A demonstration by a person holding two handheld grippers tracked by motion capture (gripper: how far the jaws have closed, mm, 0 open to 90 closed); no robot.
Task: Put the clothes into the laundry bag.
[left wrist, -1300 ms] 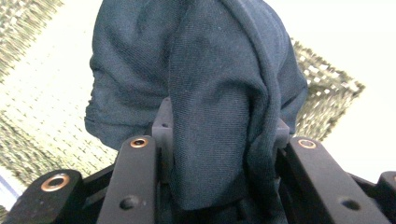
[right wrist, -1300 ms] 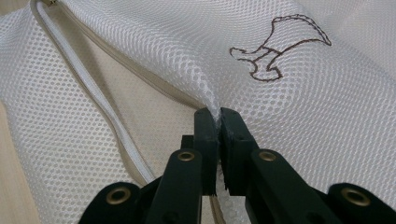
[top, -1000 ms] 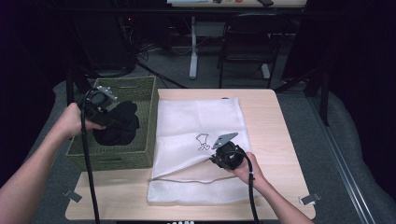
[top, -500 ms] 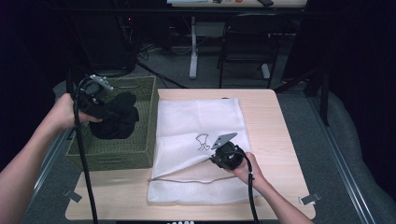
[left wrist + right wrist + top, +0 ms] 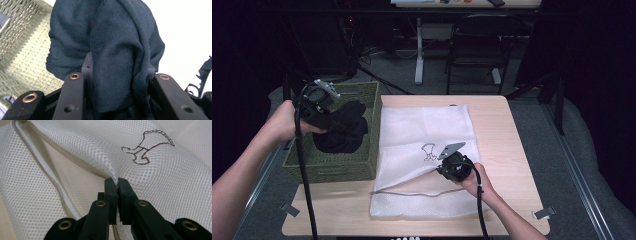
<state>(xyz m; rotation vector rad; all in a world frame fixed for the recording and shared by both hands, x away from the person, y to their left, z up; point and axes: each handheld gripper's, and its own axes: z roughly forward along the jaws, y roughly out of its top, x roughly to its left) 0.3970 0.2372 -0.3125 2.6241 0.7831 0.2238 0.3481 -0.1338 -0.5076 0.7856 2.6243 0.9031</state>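
Lifted clear of the woven basket at the bench's left edge since a second ago, the dark garment hangs in the left gripper's closed fingers, next needing carrying into the mesh laundry bag whose opening the right gripper's fingers pinch up.
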